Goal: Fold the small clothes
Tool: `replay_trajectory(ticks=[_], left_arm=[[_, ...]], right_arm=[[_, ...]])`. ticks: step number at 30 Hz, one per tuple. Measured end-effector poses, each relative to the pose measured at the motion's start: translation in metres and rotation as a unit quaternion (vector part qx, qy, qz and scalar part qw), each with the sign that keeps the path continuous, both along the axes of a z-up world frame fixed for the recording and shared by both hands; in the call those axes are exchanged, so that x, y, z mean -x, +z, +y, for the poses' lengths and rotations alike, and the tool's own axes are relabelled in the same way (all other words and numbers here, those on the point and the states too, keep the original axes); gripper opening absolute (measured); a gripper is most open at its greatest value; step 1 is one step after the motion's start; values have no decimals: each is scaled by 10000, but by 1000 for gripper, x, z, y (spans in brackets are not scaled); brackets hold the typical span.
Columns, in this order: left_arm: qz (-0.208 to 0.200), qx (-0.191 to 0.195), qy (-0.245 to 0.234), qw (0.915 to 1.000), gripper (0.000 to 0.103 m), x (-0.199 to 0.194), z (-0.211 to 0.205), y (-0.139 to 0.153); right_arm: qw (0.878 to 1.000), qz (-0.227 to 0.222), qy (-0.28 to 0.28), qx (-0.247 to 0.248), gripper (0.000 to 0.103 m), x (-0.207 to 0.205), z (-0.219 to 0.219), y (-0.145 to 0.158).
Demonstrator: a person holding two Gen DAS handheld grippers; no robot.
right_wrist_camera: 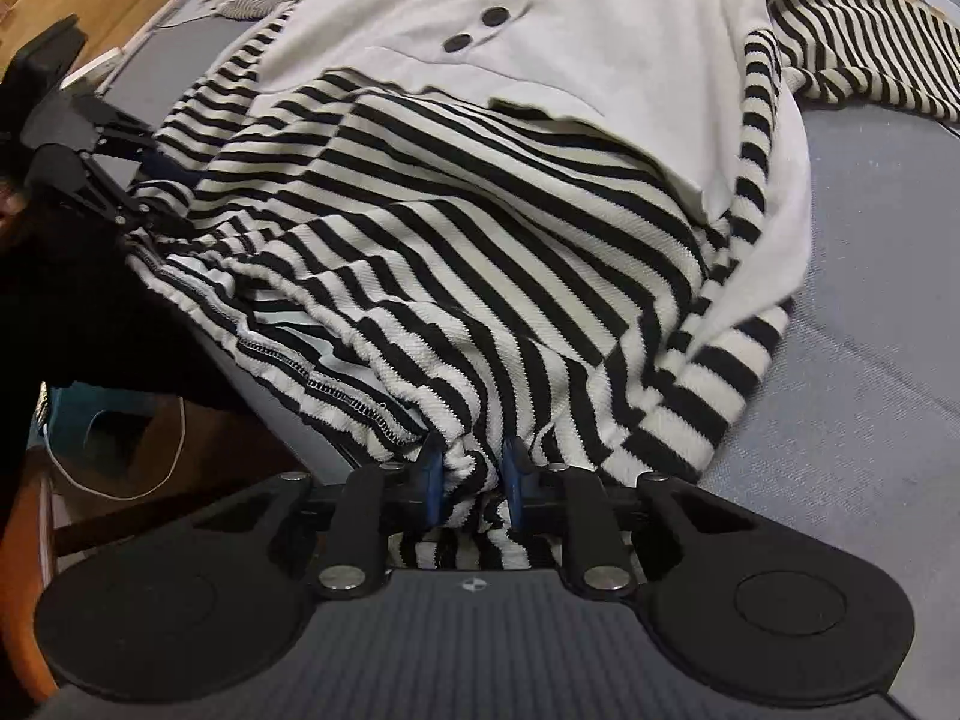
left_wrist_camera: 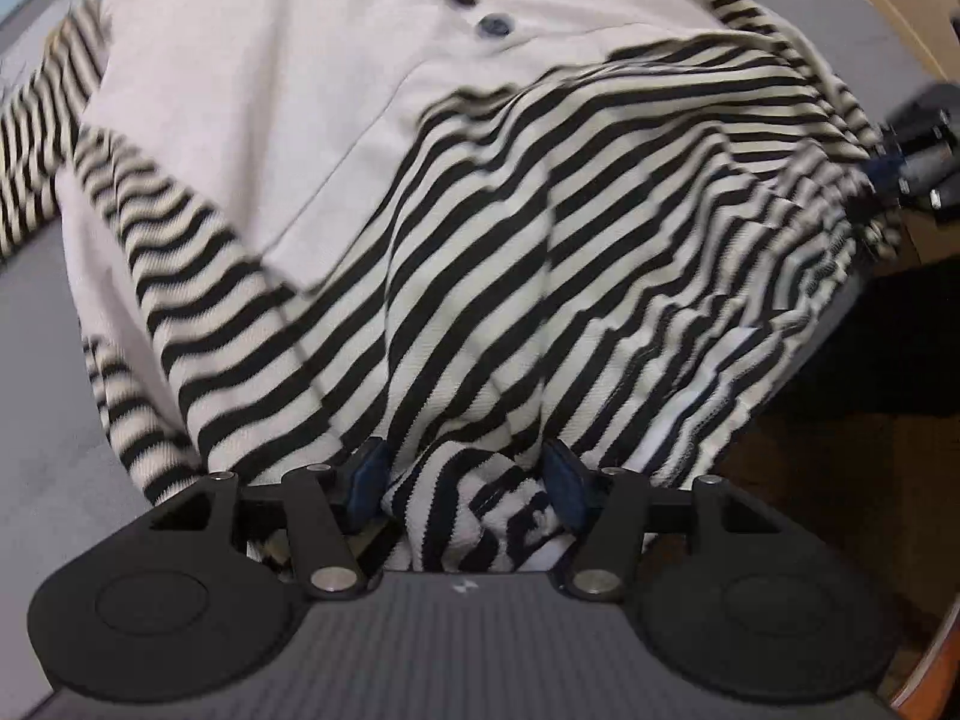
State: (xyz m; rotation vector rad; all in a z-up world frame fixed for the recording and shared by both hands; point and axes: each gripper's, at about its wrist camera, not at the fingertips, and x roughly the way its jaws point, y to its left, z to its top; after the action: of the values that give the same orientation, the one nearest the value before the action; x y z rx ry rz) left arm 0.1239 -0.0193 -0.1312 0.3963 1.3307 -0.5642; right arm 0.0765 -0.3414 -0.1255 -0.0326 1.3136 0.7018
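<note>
The right gripper (right_wrist_camera: pixel 474 474) pinches the hem of a striped top (right_wrist_camera: pixel 456 228) near the front edge of the grey table (right_wrist_camera: pixel 840 360). The left gripper (right_wrist_camera: pixel 141 192) is at the hem by the left edge. Three dark buttons (right_wrist_camera: pixel 495 15) sit on the white part.

One striped garment (right_wrist_camera: pixel 456 252), three buttons (right_wrist_camera: pixel 495 15), perhaps two tools (right_wrist_camera: pixel 474 477).

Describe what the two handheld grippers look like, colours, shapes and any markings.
Both match. The left gripper and the right gripper each have a dark grey ribbed body bearing a small white mark, flat black rounded plates with a circular outline on either side, black linkage bars joined by silver pins, and blue pads on the fingers. No cables or sleeves show.
</note>
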Motion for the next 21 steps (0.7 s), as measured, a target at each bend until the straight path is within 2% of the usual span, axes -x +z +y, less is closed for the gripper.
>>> replay_trajectory(ticks=[3, 5, 6, 8, 12, 14, 17, 19, 21], left_arm=[[-829, 400, 406, 9949, 72, -11, 1, 33], [-1274, 934, 875, 9836, 83, -22, 4, 59], [-1459, 1113, 1111, 9767, 84, -28, 4, 70], [-1781, 1291, 1387, 9656, 84, -47, -10, 88], [-2475, 1212, 1496, 9496, 84, -89, -61, 104], [-2693, 1257, 1618, 9410, 84, -103, -76, 103], [-3128, 1354, 1835, 9221, 86, -97, -86, 84], [-2971, 949, 1875, 9314, 86, -103, -98, 75], [-3203, 1033, 1790, 9245, 88, -104, -104, 75]], right_arm=[[9975, -261, -399, -525, 22, -8, -17, 21], [9900, -580, -880, -935, 26, -16, -32, 39], [9840, -768, -1166, -1105, 29, -21, -40, 47], [9655, -1134, -1918, -1345, 40, -34, -60, 60], [9155, -1475, -3433, -1494, 40, -63, -98, 63], [8883, -1559, -4142, -1224, 40, -79, -117, 55], [8489, -1733, -4939, -734, 41, -98, -143, 41], [8272, -1832, -5273, -641, 41, -111, -159, 32], [8130, -1875, -5473, -653, 41, -127, -173, 19]])
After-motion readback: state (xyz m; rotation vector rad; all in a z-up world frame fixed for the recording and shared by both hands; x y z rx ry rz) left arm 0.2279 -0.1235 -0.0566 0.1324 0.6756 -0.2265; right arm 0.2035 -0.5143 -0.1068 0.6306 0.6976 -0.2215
